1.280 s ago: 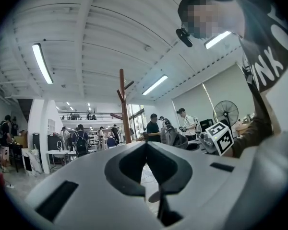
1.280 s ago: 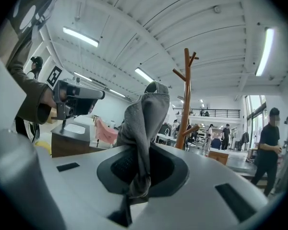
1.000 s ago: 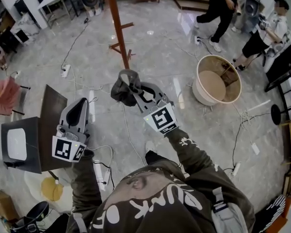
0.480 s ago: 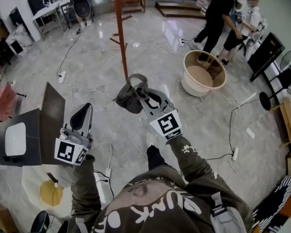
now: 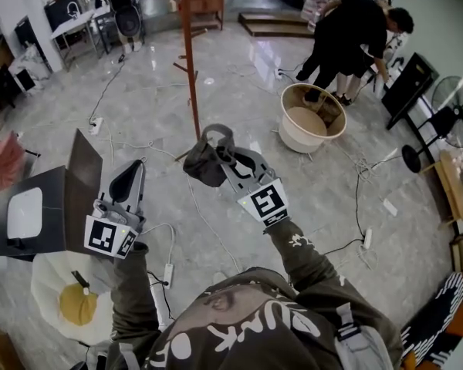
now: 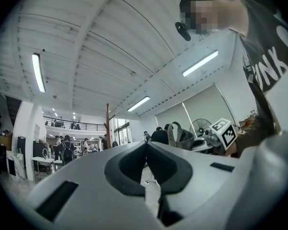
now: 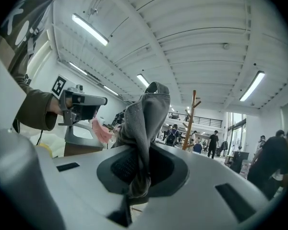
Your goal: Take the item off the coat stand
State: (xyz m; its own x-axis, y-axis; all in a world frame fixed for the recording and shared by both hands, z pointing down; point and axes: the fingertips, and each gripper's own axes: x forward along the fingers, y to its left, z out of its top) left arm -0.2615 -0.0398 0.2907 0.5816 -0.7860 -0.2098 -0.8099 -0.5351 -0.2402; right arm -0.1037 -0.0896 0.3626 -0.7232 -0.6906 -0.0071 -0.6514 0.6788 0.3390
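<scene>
While the right gripper (image 5: pixel 222 151) is clamping its jaws on a fold of the grey cap (image 5: pixel 203 166), we are holding that cap in the air above the floor (image 5: pixel 247 60), clear of the coat stand (image 5: pixel 190 60). In the right gripper view the cloth is running up and down through the closed jaws. A short tail is hanging below them, and the bulk is rising above the tips. In the head view that bulk is bunching at the tips and sagging toward the left side of the gripper.

The stand is standing well apart from the cap, beyond the tips of the jaws, with its pole upright. Nothing is linking the 2, so we are judging the take-off itself as done.

The left gripper (image 5: pixel 131 177) is pointing the same way, beside the right one but apart from it. Its jaws are pressing together with nothing between them. The right hand is therefore the only 1 on the cap, and the left is the farther of the 2.

We are counting 1 cap, 1 coat stand and 2 grippers, plus 1 round tub (image 5: pixel 297 140) on the floor off to the right. If the cap is going there, we are judging that the move calls for a swing to the right.
</scene>
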